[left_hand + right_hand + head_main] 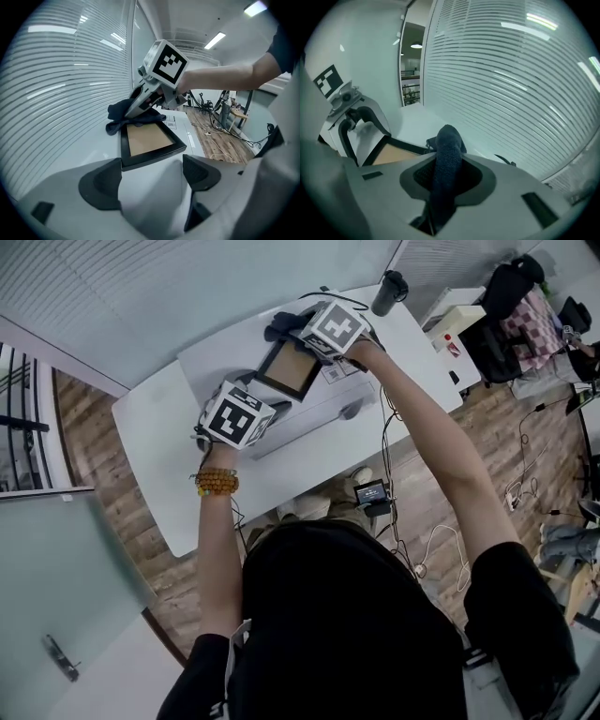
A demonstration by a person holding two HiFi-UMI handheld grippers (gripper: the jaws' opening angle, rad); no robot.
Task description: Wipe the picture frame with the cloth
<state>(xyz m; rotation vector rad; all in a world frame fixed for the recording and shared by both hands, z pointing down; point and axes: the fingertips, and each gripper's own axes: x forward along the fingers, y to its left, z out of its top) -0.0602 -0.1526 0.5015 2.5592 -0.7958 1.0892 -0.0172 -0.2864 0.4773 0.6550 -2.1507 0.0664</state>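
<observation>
The white table [159, 437] runs diagonally across the head view, with wood floor [103, 456] to its left.

1. Left side. The person's left wrist carries a beaded bracelet [217, 482]. The left gripper [151, 177] sits low over the table at the near end of the picture frame [289, 371]. Its jaws stand wide apart and grip nothing. In the left gripper view the frame's near edge lies just ahead of the gap between the two pads. Contact between pads and frame cannot be confirmed.

2. Centre. The frame lies flat on the table between the two grippers. It has a black border and a tan inner panel. Its long axis points from the left gripper toward the right gripper.

3. Far end of the frame. A dark blue cloth [123, 112] is bunched on the frame's far edge and spills onto the table beside it.

4. Right side. The right gripper [446, 180] is clamped on the cloth. In the right gripper view a rolled fold of the fabric runs up through the closed jaws and out past their tips. The gripper tilts downward, so the cloth touches the frame's far border.

5. Far right. A dark tumbler [389, 292] stands upright near the table's far corner, well apart from the frame. Cables [441, 540] trail over the floor to the right of the table.
</observation>
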